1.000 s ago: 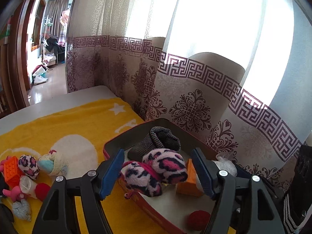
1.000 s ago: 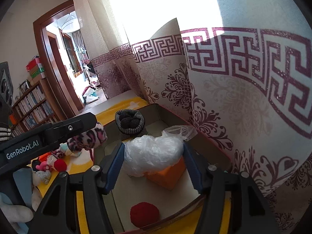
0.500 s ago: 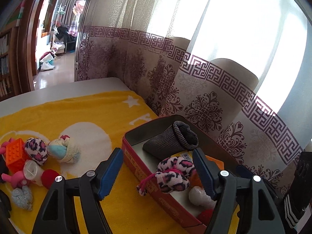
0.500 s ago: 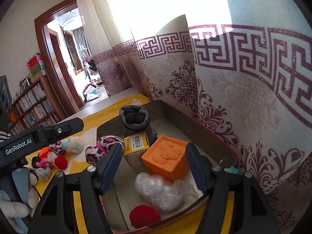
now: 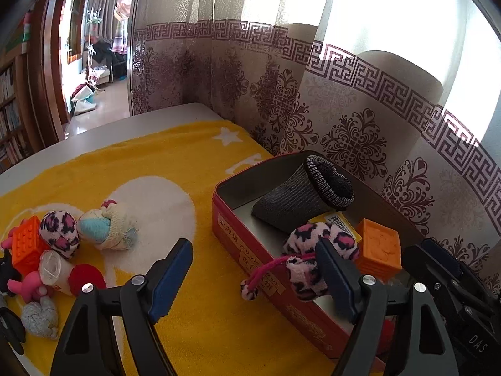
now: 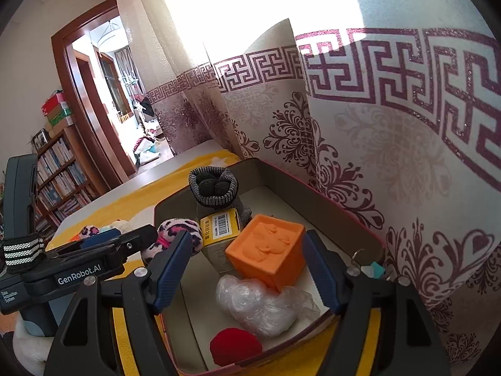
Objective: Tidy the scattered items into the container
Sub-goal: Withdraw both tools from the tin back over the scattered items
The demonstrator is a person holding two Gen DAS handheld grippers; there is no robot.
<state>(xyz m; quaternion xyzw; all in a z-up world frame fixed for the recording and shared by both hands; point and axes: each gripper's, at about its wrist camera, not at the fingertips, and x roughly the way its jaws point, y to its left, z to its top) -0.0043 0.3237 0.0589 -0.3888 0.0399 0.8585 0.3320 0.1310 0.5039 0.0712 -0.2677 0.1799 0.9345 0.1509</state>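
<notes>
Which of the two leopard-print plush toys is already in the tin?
The leopard-print plush with the pink cord, draped over the red tin's near wall; the other lies on the yellow blanket.

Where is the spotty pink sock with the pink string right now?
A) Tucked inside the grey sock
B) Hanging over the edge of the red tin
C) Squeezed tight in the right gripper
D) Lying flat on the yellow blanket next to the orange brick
B: the spotty pink sock drapes over the red tin's near wall, its pink string dangling outside, with no pads pressing on it.
</notes>
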